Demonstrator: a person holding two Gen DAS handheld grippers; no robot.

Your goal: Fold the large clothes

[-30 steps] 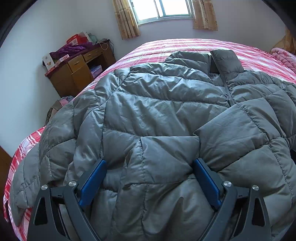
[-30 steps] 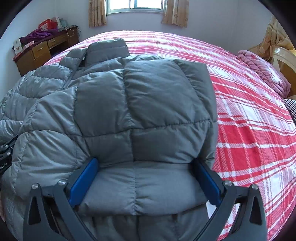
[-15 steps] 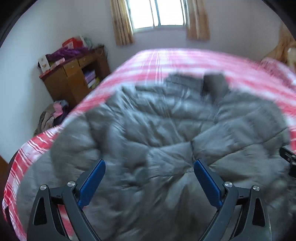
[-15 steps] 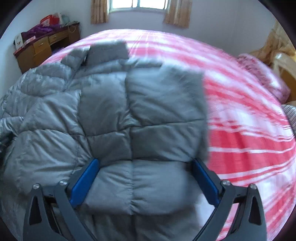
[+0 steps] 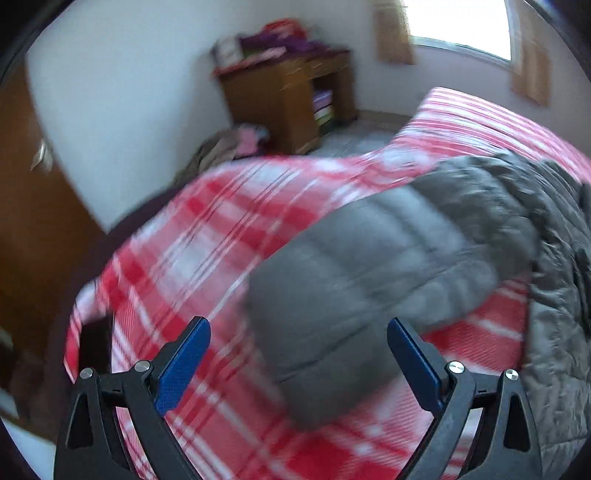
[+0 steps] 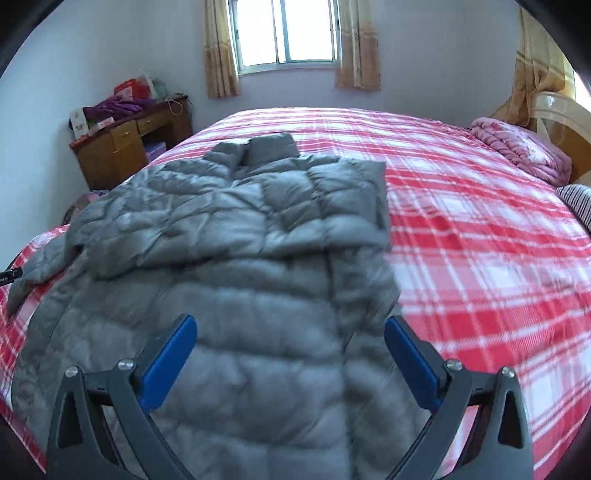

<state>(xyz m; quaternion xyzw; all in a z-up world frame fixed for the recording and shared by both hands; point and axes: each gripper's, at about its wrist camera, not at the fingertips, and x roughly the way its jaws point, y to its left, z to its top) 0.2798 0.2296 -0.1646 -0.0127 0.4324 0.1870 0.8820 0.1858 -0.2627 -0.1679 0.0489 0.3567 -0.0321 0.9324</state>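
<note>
Grey quilted puffer jacket [image 6: 236, 236] lies spread on the red-and-white plaid bedspread [image 6: 480, 236], its collar [image 6: 266, 147] pointing toward the window [image 6: 286, 31] at the far wall. One sleeve is folded across the chest, its edge running down the side of the jacket nearer the pink blanket [image 6: 524, 155], which is bunched at the far corner of the bed. The jacket's lower body fills the space just ahead of the right gripper [image 6: 290, 347], whose blue-padded fingers [image 6: 166, 363] stand wide apart with nothing between them; whether they touch the fabric below cannot be told.

In the left wrist view, which is blurred, the left gripper [image 5: 297, 354] is likewise spread wide and holds nothing. Ahead of it the jacket's other sleeve [image 5: 369, 273] lies out across the bedspread [image 5: 207, 236], away from the jacket body [image 5: 554, 280], with its cuff end nearest the gripper. Beyond the edge of the bed, a wooden desk [image 5: 288, 99] stands against the white wall, with purple cloth and boxes piled on top. A heap of clothes [image 5: 229, 147] sits on the floor beside the desk, and a brown wooden door [image 5: 33, 206] shows on the side of the bed away from the jacket.
</note>
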